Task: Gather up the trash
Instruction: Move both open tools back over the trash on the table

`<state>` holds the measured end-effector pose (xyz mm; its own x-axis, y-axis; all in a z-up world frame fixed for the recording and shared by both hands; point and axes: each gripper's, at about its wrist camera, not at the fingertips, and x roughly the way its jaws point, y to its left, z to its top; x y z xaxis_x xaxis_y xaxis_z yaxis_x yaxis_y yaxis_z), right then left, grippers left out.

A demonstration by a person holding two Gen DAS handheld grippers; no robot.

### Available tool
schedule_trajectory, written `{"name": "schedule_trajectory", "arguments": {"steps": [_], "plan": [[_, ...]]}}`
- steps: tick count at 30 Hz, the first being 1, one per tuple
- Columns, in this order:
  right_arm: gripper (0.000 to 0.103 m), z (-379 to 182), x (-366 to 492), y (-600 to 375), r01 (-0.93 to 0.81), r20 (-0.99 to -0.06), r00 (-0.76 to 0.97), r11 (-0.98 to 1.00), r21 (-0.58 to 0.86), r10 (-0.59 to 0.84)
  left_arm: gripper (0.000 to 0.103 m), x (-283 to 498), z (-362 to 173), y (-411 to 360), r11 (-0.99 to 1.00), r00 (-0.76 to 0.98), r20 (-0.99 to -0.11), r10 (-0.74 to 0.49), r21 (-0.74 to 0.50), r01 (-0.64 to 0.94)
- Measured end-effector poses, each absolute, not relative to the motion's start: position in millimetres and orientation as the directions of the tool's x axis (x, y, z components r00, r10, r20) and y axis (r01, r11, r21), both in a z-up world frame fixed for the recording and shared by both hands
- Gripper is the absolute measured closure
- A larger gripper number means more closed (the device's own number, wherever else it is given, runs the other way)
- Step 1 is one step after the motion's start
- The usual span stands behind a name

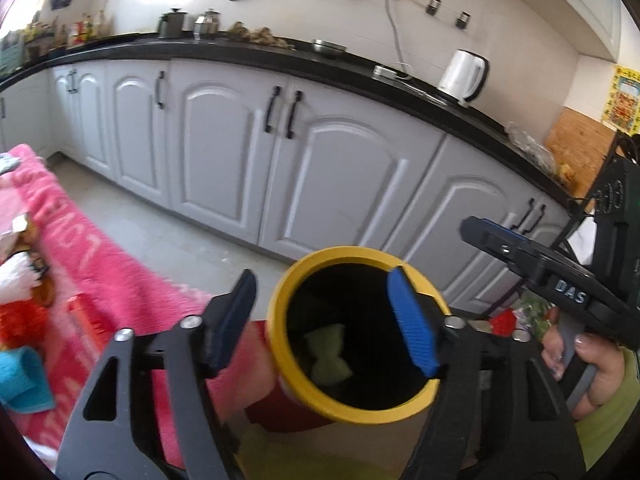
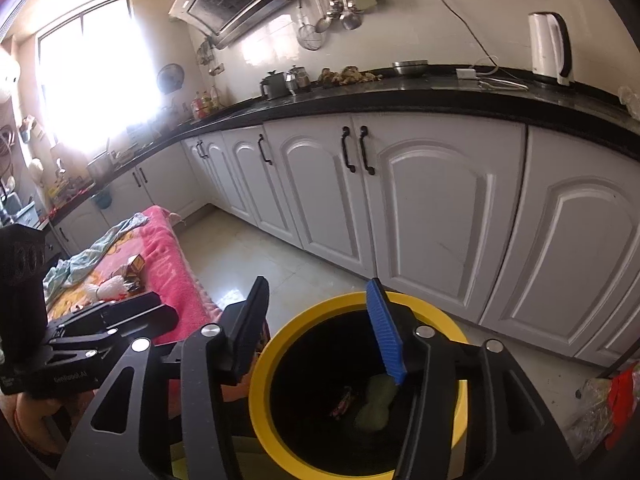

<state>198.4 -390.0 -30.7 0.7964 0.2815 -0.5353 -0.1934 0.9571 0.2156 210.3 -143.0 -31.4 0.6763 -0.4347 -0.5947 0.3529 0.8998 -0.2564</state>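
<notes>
Bin, round, yellow-rimmed, black inside, is seen from above in both wrist views, just beside a pink blanket. Pale green crumpled scrap is seen lying at the bottom of the bin; in the right wrist view it is seen beside a small dark wrapper.

Left tool is held over the bin mouth, fingers spread wide, nothing between them; one pad black, the other blue.

Right tool is likewise held above the bin, fingers wide apart and empty. Its body is seen in the left wrist view, gripped by a hand in a green sleeve.

White and red scraps are seen on the blanket, well apart from the bin.

Black counter over white cabinets carries a white kettle.
</notes>
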Motion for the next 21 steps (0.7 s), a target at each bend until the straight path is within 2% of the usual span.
{"name": "schedule_trajectory", "arguments": {"steps": [2, 3, 5, 7, 9, 21], "plan": [[0.048, -28, 197, -382, -0.210, -0.533, 0.794, 0.955, 0.210, 0.292, 0.033, 207, -30, -129, 0.914, 0.695, -0.593, -0.405, -0.244, 0.324], [0.045, -27, 195, -378, -0.218, -0.530, 0.795, 0.954, 0.206, 0.296, 0.026, 205, -29, -121, 0.921, 0.705, -0.593, -0.390, -0.240, 0.308], [0.041, -24, 191, -366, -0.242, -0.522, 0.794, 0.950, 0.199, 0.312, 0.019, 200, -27, -105, 0.932, 0.718, -0.594, -0.363, -0.238, 0.275], [0.037, -21, 189, -356, -0.264, -0.516, 0.792, 0.945, 0.191, 0.326, 0.019, 195, -25, -92, 0.937, 0.730, -0.589, -0.348, -0.238, 0.255], [0.035, -19, 186, -345, -0.290, -0.514, 0.788, 0.940, 0.179, 0.340, 0.014, 188, -23, -73, 0.947, 0.746, -0.585, -0.319, -0.230, 0.224], [0.027, -6, 165, -282, -0.425, -0.501, 0.756, 0.898, 0.113, 0.421, 0.012, 154, -5, 5, 0.966, 0.813, -0.542, -0.212, -0.243, 0.091]]}}
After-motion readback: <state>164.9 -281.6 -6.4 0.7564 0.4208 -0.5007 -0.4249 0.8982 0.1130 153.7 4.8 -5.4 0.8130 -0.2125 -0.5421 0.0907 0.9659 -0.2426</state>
